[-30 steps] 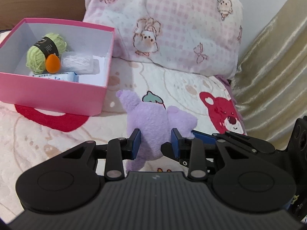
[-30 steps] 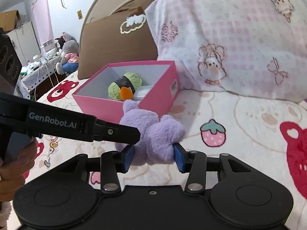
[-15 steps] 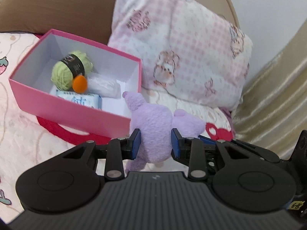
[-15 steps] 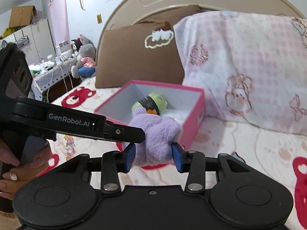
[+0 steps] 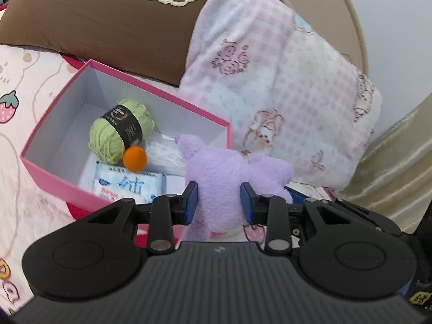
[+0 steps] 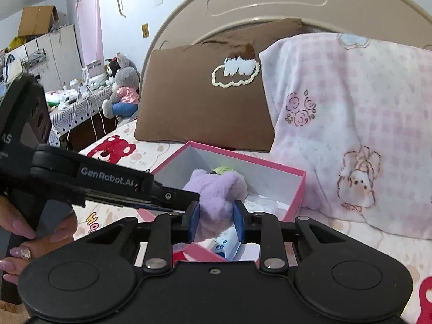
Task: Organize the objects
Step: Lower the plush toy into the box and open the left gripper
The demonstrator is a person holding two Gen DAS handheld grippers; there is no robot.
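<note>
A purple plush toy hangs over the near right corner of the open pink box, gripped from two sides. My left gripper is shut on its body. In the right wrist view my right gripper is closing its jaws on another part of the plush toy, its pads pressing into the fur above the pink box. Inside the box lie a green yarn ball, an orange ball, a tissue packet and a white bundle.
A brown pillow and a pink checked pillow lean behind the box on the printed bedspread. A gold curtain hangs at the right. A person's hand holds the left gripper's handle. A cluttered side table stands beyond the bed.
Both grippers have risen off the bedspread with the plush toy and carried it toward and over the pink box. The right gripper's jaws have narrowed on it.
</note>
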